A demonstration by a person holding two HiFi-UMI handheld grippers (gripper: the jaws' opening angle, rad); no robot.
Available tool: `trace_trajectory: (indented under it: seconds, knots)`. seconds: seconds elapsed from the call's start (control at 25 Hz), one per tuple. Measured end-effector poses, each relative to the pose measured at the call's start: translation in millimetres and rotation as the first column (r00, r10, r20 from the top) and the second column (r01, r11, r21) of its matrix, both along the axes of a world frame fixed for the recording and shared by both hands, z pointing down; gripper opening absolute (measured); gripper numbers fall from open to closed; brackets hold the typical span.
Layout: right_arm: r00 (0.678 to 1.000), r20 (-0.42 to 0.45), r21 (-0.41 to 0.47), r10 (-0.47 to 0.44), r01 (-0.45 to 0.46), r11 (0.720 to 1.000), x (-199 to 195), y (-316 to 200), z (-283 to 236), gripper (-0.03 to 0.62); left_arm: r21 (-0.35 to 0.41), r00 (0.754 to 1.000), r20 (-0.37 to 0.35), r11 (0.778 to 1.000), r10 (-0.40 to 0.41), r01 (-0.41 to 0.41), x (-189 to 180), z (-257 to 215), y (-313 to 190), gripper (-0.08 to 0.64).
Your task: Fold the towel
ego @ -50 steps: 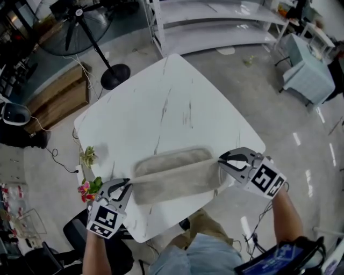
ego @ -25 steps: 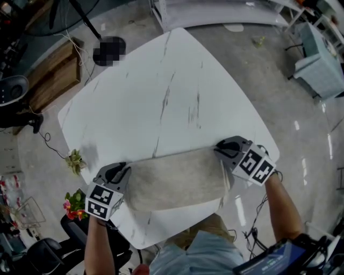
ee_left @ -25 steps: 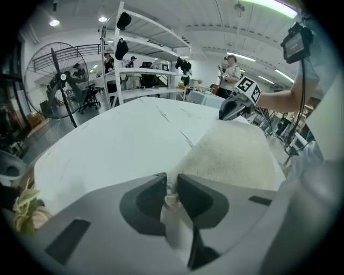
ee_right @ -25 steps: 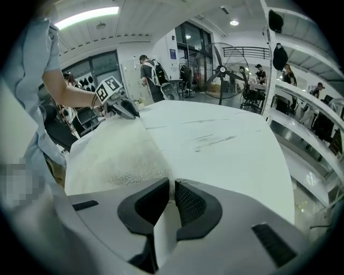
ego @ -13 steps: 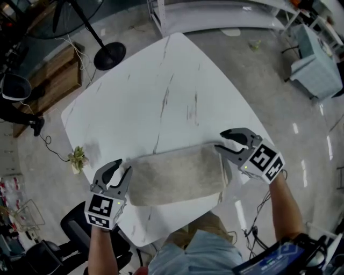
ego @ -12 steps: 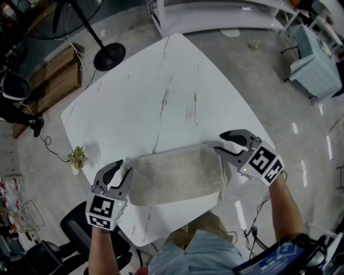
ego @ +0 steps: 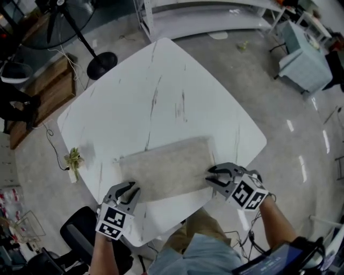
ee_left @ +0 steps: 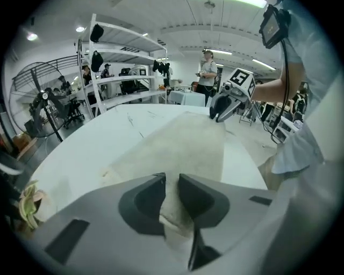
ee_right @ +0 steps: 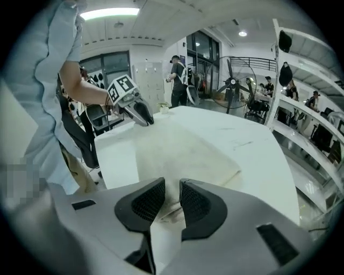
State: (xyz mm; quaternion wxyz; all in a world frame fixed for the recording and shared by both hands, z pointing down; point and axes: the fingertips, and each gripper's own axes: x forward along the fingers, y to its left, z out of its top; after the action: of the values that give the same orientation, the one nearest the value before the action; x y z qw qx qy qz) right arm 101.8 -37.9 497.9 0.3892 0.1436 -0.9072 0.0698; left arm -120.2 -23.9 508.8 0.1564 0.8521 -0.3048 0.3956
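A beige towel (ego: pixel 164 167) lies folded flat on the white marble table (ego: pixel 161 86), near its front corner. My left gripper (ego: pixel 129 188) is at the towel's near left corner, and my right gripper (ego: pixel 210 176) is at its near right corner. In the left gripper view the jaws (ee_left: pixel 172 180) have just been closing and pinch a tuft of towel (ee_left: pixel 183 142). The right gripper view shows the same: its jaws (ee_right: pixel 172 185) have just been closing, with bunched towel (ee_right: pixel 177 150) between the pads. Each gripper view shows the other gripper (ee_left: pixel 226 105) (ee_right: pixel 137 110) across the cloth.
The table's front edges run close under both hands. A standing fan (ego: pixel 80 32) and a wooden crate (ego: pixel 48 99) are at the left, a plant (ego: pixel 72 159) on the floor, a black chair (ego: pixel 75 236) below, white shelving (ego: pixel 209 16) at the back, a pale cabinet (ego: pixel 301 53) at the right.
Both grippers opened and let go of the towel's ends, drew back toward me to its near corners, and closed there. The towel now lies flat.
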Motion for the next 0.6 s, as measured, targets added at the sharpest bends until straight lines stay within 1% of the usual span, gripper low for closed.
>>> trace_trajectory:
  seconds: [0.08, 0.2, 0.32, 0.6]
  knots:
    - [1.000, -0.013, -0.008, 0.024, -0.024, 1.000, 4, 3, 12, 0.095, -0.022, 1.000, -0.002, 1.000, -0.003, 0.003, -3, 8, 2, 0.083]
    - [0.997, 0.003, -0.041, 0.072, -0.072, 0.997, 12, 8, 19, 0.086, -0.042, 1.000, -0.017, 0.999, -0.011, 0.010, -2, 10, 1, 0.083]
    - [0.996, 0.009, -0.061, 0.087, -0.087, 0.994, 21, 8, 20, 0.083, -0.047, 1.000, -0.020, 0.999, -0.013, 0.012, 0, 11, 2, 0.083]
    - [1.000, -0.019, -0.076, 0.020, -0.021, 0.997, 24, 8, 23, 0.081, -0.042, 0.999, -0.007, 0.999, -0.035, 0.035, 4, 13, 8, 0.081]
